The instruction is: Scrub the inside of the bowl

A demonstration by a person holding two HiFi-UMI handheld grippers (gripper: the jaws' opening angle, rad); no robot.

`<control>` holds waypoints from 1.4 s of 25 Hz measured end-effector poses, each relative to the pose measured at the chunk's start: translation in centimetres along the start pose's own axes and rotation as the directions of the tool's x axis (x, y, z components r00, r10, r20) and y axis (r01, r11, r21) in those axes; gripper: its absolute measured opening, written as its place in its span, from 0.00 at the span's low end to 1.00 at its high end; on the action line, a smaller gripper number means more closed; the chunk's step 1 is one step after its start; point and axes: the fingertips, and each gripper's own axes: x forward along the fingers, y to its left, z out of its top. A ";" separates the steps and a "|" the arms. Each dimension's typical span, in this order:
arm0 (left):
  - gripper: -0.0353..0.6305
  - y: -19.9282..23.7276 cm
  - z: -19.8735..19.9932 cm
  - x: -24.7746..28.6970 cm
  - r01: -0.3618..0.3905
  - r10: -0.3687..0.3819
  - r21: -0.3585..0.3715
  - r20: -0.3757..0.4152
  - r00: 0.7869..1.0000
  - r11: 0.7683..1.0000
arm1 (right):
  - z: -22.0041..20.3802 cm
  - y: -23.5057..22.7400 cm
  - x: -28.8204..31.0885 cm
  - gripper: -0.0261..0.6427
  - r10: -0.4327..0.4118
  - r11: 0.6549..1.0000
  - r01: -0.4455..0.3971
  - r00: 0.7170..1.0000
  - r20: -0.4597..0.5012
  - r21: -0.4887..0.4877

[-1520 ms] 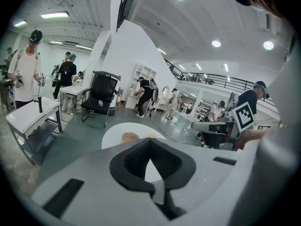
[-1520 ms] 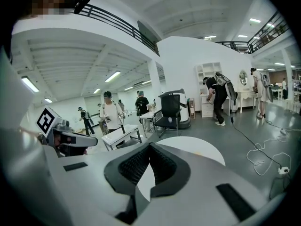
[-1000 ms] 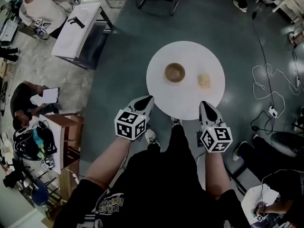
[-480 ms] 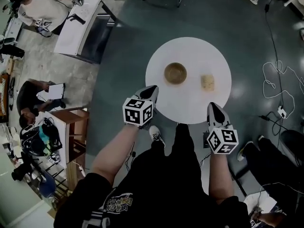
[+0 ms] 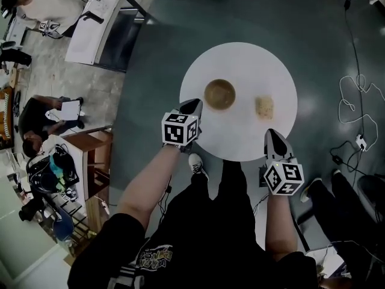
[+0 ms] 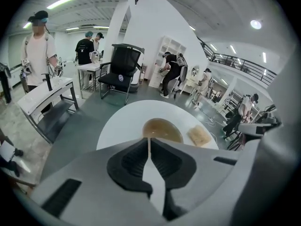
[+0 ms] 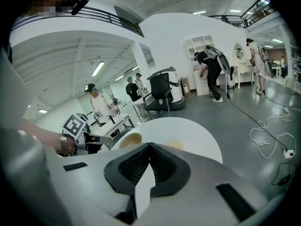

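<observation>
So the left gripper (image 5: pixel 193 104) and right gripper (image 5: pixel 271 133) are both pinched together, empty, at the round white bench's (image 5: pixel 240 140) near edge, bowl (image 5: pixel 219 93) mid-bench, sponge (image 5: pixel 264 106) just beside it, cables (image 5: pixel 354 95) on the floor nearby.

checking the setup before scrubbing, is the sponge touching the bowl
Apart. The head view shows a strip of bare white table between the bowl and the sponge; the left gripper view shows the same gap.

I hold both forearms out ahead. My left gripper (image 5: pixel 193 105) and right gripper (image 5: pixel 271 134) both tilt downward, jaws pressed together, nothing between them.
</observation>
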 end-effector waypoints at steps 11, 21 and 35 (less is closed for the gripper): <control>0.18 1.9 -0.1 5.1 -0.020 0.016 -0.060 -0.070 0.997 0.998 | -0.7 -2.3 2.2 0.07 0.003 1.000 -0.001 0.998 -0.058 0.024; 0.10 1.9 0.1 7.1 -0.025 0.017 -0.073 -0.109 0.994 0.997 | -0.5 -3.9 3.3 0.07 -0.009 1.000 0.011 0.997 -0.078 0.030; 0.09 2.1 1.1 6.1 -0.018 0.011 -0.113 -0.065 0.998 0.993 | -2.5 -4.5 6.0 0.16 -0.057 0.998 0.058 0.992 -0.114 -0.002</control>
